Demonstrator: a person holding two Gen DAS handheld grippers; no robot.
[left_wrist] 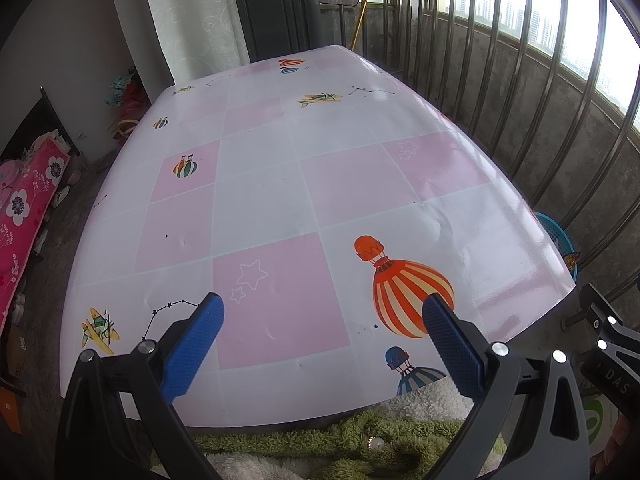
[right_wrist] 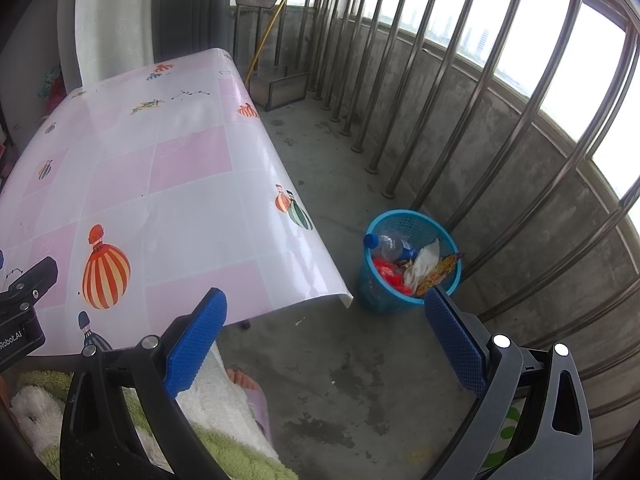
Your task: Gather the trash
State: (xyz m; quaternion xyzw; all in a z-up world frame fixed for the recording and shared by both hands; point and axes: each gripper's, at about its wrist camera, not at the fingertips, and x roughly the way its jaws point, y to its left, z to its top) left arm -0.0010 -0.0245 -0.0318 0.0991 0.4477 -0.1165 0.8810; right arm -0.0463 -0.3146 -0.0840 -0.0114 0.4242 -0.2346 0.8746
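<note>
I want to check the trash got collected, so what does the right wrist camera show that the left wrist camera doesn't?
Only the right wrist view shows inside the blue basket on the floor: a plastic bottle and wrappers. Only the left wrist view shows the whole table top and the floral bedding. Both show the balloon-print table, the railing, and open grippers: left, right.

A blue mesh bin (right_wrist: 400, 224) stands upright on the floor, right of the surface's near corner. Inside lie a clear bottle (right_wrist: 390, 245) with a blue cap, red wrapping (right_wrist: 390, 276), crumpled white paper (right_wrist: 422, 264) and a patterned wrapper (right_wrist: 440, 272).
</note>
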